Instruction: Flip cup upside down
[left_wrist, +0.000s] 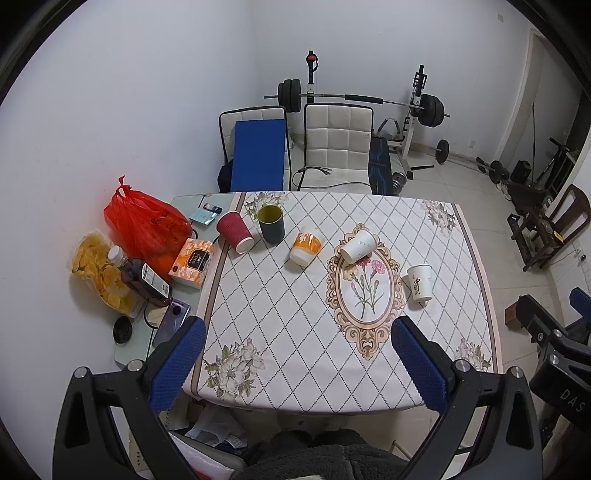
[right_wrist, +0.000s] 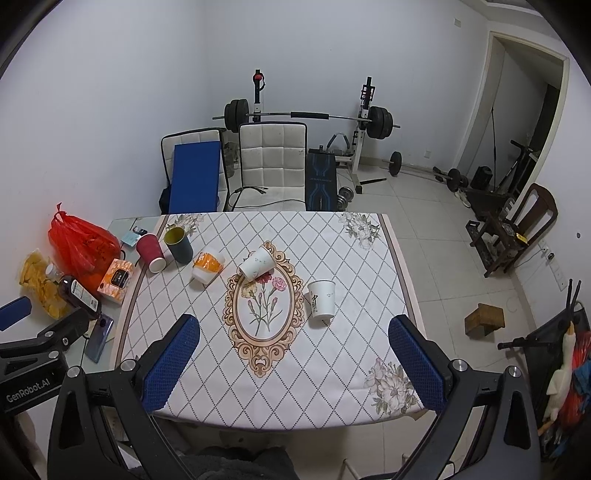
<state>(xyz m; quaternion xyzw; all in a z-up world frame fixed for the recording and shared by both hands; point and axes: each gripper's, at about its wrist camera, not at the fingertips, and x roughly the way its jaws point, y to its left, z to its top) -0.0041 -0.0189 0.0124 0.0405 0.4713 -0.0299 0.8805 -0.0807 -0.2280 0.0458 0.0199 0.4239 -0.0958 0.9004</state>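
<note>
White paper cup with dark lettering (right_wrist: 321, 298) stands upright on the tablecloth (right_wrist: 332, 369), just right of the oval flower medallion (right_wrist: 262, 306). A second white paper cup (right_wrist: 257, 263) lies tipped at the medallion's top edge. An orange-and-white cup (right_wrist: 207, 266) also lies on its side, left of it. A dark green cup (right_wrist: 178, 244) stands upright near the far-left corner, with a red ribbed cup (right_wrist: 150, 253) tilted beside it.

Both claws hover above the near edge of the table, well apart from every cup. The left gripper (left_wrist: 297, 365) is spread wide, holding nothing. The right gripper (right_wrist: 293, 363) is likewise released and empty.

Off the cloth at left: a red plastic bag (left_wrist: 144, 225), a tissue box (left_wrist: 192, 262), a brown bottle (left_wrist: 142, 278) and a phone (left_wrist: 171, 321).
</note>
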